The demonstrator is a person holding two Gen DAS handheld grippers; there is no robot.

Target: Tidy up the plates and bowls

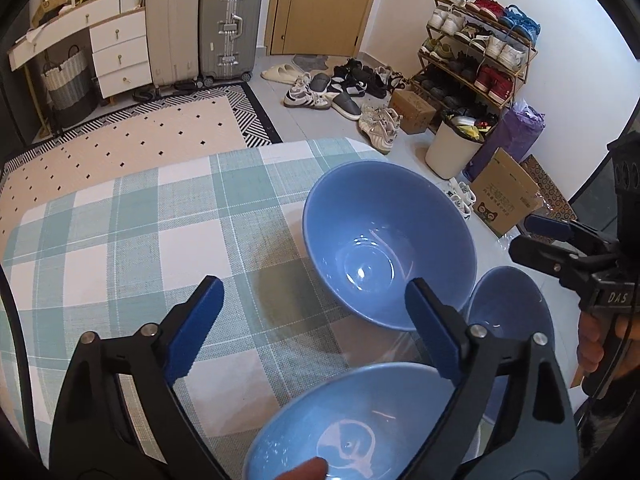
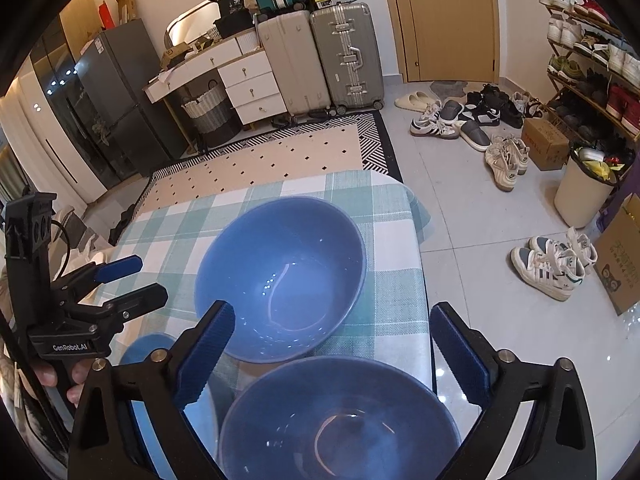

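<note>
Three blue bowls stand on the checked tablecloth (image 1: 120, 220). The far bowl (image 1: 388, 240) is large and empty; it also shows in the right wrist view (image 2: 280, 276). A near bowl (image 1: 348, 424) lies under my left gripper (image 1: 316, 300), which is open and empty above the cloth. Another bowl (image 1: 516, 308) sits at the right; it shows in the right wrist view (image 2: 340, 416) below my right gripper (image 2: 332, 328), open and empty. The third bowl's rim (image 2: 144, 348) shows at the left. The right gripper (image 1: 532, 236) and the left gripper (image 2: 136, 276) each show in the other view.
The table's far edge (image 2: 360, 178) drops to a tiled floor with a patterned rug (image 2: 280, 156). Suitcases (image 2: 320, 56), a drawer unit (image 2: 248, 84), loose shoes (image 2: 460, 120), a shoe rack (image 1: 476, 52), a bin (image 1: 452, 144) and cardboard boxes (image 1: 504, 196) stand around.
</note>
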